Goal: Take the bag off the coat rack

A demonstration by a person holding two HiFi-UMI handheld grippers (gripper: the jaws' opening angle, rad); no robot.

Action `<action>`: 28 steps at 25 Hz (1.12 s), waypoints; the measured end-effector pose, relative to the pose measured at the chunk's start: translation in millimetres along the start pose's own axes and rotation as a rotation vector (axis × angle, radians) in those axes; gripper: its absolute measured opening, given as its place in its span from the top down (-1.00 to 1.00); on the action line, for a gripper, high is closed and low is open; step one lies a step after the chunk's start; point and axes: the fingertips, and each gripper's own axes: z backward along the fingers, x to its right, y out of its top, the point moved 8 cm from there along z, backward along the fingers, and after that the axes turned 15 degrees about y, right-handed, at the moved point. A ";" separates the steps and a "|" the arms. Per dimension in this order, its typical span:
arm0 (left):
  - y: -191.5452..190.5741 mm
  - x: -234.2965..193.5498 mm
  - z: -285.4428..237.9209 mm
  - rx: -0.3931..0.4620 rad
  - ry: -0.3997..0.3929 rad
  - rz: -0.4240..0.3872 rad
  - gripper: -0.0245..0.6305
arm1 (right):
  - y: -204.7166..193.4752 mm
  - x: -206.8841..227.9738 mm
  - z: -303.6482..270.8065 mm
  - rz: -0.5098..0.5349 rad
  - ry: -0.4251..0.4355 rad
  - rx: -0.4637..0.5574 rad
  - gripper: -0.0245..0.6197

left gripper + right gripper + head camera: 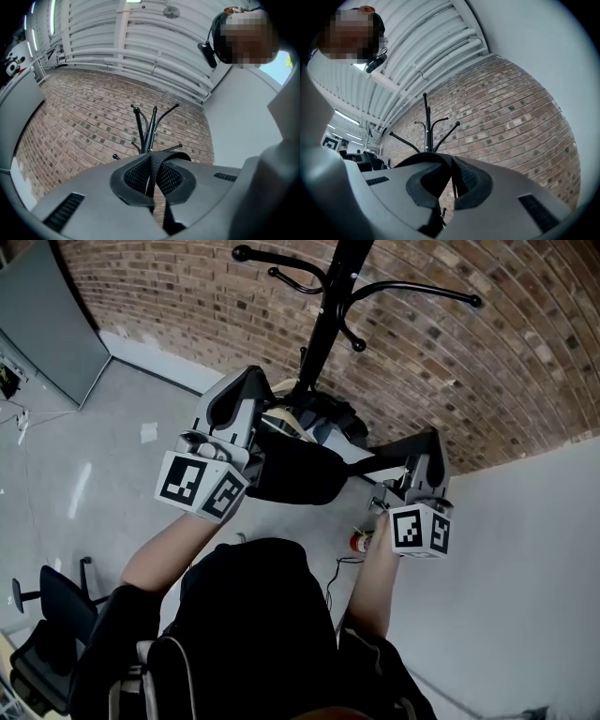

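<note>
Between the person and the coat rack [330, 306], the black bag [295, 472] hangs low, carried from both sides. The left gripper [152, 172] is clamped tight on a woven strap [158, 159]. The right gripper [451, 180] is closed on another black part of the bag, strap or fabric I cannot tell. Sharing the load this way likely keeps the bag level while its strap is taken clear of a hook. Both gripper views show the rack's arms bare and apart beyond the jaws, so the bag seems free of them. A pale object [317, 427] behind the bag is hard to make out, and the rack's foot is hidden.
</note>
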 end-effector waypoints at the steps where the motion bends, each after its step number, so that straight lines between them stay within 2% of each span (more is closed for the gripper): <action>1: 0.4 -3.9 2.8 -0.005 0.012 0.011 0.87 | -1.4 0.1 3.0 -0.006 -0.004 -0.006 0.86; 12: -14.2 -33.4 26.6 -0.067 0.105 0.020 0.87 | -22.9 5.1 26.2 -0.053 -0.033 -0.073 0.87; 17: -23.9 -51.7 36.7 -0.122 0.113 0.038 0.87 | -29.9 5.9 33.8 -0.081 -0.044 -0.072 0.87; 22: -40.4 -67.7 46.5 -0.148 0.107 -0.066 0.87 | -42.0 9.8 42.0 -0.044 -0.024 -0.132 0.86; 28: -63.2 -82.8 55.1 -0.220 0.113 0.044 0.87 | -60.2 5.9 48.4 -0.041 -0.013 -0.190 0.86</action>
